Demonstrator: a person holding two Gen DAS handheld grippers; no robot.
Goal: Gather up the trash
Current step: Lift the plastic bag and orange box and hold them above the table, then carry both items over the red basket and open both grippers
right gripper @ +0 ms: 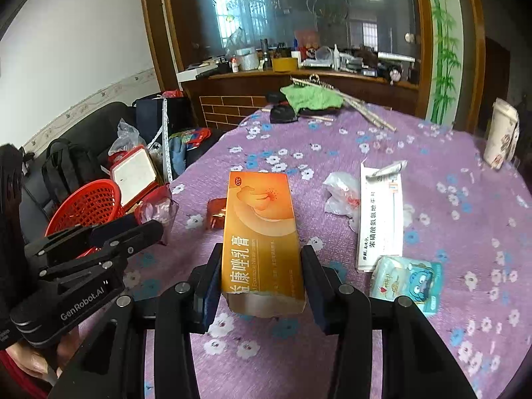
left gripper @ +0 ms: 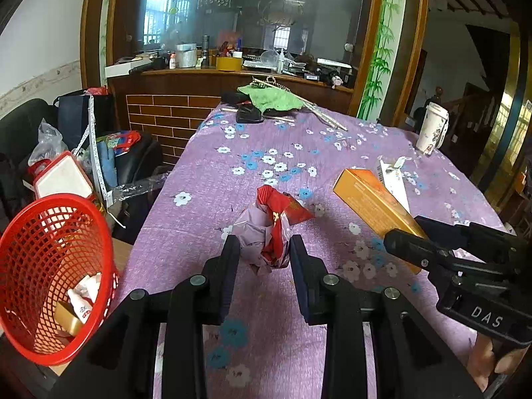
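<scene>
Two grippers, both loaded, over the purple flowered tablecloth [right gripper: 449,173]! Nearest us, the left gripper [left gripper: 265,249] is pinching a crumpled red-and-white wrapper [left gripper: 271,229] between its pads, the wad held clear above the cloth. Just beside it, the right gripper [right gripper: 261,266] is clamped on the near end of an orange medicine box [right gripper: 259,229], pads pressing both long sides, the box tilted up off the cloth and pointing away from us. Beside the box on the cloth, a blue-and-white tissue pack [right gripper: 407,281] lies touching a long white carton [right gripper: 382,212] with dark print, and a crumpled clear plastic bag [right gripper: 340,193] sits between that carton and the box. Off the cloth's edge, past the left gripper, a red mesh basket [left gripper: 50,232] is standing with a few scraps already inside, among them a small white tube [left gripper: 83,299]. Further up the cloth, well apart from the box, a white patterned cup [left gripper: 432,128] stands upright near the edge. At the far end, a green cloth [right gripper: 312,98] lies beside some dark items and thin sticks.
</scene>
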